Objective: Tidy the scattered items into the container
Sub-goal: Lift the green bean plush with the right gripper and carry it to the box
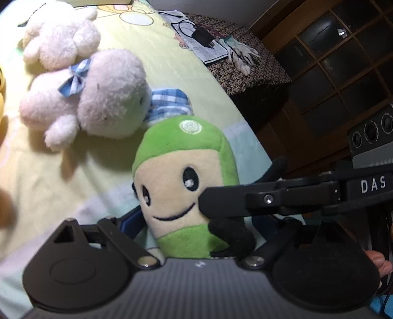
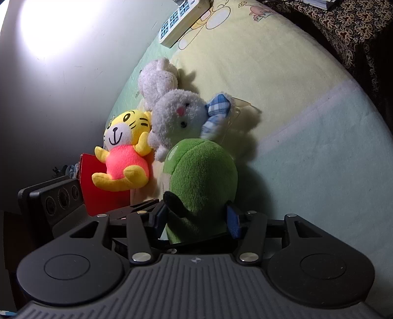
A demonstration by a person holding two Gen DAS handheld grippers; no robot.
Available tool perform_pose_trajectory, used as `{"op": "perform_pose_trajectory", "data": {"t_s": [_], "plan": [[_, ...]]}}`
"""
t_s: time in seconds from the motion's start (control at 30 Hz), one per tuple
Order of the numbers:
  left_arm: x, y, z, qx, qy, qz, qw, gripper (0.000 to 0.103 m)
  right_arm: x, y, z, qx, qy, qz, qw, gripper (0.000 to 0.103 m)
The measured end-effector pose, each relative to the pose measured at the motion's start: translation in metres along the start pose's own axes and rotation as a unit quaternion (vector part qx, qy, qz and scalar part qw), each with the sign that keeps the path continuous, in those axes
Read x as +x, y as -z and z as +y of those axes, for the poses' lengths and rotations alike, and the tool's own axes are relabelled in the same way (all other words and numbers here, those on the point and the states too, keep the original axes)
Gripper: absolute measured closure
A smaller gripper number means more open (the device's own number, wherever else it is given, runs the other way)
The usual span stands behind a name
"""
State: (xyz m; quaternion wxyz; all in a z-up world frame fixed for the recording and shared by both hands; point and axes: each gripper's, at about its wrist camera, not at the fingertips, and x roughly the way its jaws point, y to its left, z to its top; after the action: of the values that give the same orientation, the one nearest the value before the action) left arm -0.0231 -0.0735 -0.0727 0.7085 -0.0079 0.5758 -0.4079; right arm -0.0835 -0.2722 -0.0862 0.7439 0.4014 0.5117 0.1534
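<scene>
A green plush doll (image 1: 186,186) with a cream face and black arms stands on the bed. My left gripper (image 1: 196,228) has its jaws around the doll's lower body. My right gripper (image 2: 196,220) is shut on the same doll (image 2: 203,181) from behind, its blue pads (image 2: 233,220) pressing both sides. The right gripper's finger (image 1: 245,201) crosses the doll's face in the left wrist view. A white bunny (image 2: 181,115) with blue plaid ears, another white plush (image 2: 157,78) and a yellow tiger (image 2: 125,152) lie beyond. A red container (image 2: 98,186) stands at the left.
The bed sheet (image 2: 307,147) spreads to the right. A remote control (image 2: 181,19) lies at the far end near the white wall (image 2: 61,86). A patterned stool (image 1: 255,63) holds papers, a charger and gloves beside a dark wooden cabinet (image 1: 343,73).
</scene>
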Motion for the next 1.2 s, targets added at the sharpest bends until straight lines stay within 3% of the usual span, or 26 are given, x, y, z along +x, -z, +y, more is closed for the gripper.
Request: {"op": "perform_pose_trajectory", "data": {"t_s": [0.2, 0.5, 0.83, 1.2], "plan": [[-0.024, 0.019, -0.006, 0.020, -0.023, 0.000, 0.9996, 0.011, 0.002, 0.015, 0.018, -0.020, -0.019, 0.025, 0.999, 0.050], [-0.056, 0.061, 0.007, -0.013, -0.085, -0.008, 0.9963, 0.011, 0.038, 0.031, 0.041, -0.050, -0.043, 0.093, 0.993, 0.050], [-0.100, 0.114, 0.033, -0.072, -0.165, -0.015, 0.9836, 0.011, 0.098, 0.062, 0.084, -0.097, -0.078, 0.205, 0.971, 0.050], [-0.185, 0.170, 0.083, -0.085, -0.183, -0.052, 0.9780, 0.011, 0.148, 0.117, 0.169, -0.143, -0.093, 0.220, 0.961, 0.050]]}}
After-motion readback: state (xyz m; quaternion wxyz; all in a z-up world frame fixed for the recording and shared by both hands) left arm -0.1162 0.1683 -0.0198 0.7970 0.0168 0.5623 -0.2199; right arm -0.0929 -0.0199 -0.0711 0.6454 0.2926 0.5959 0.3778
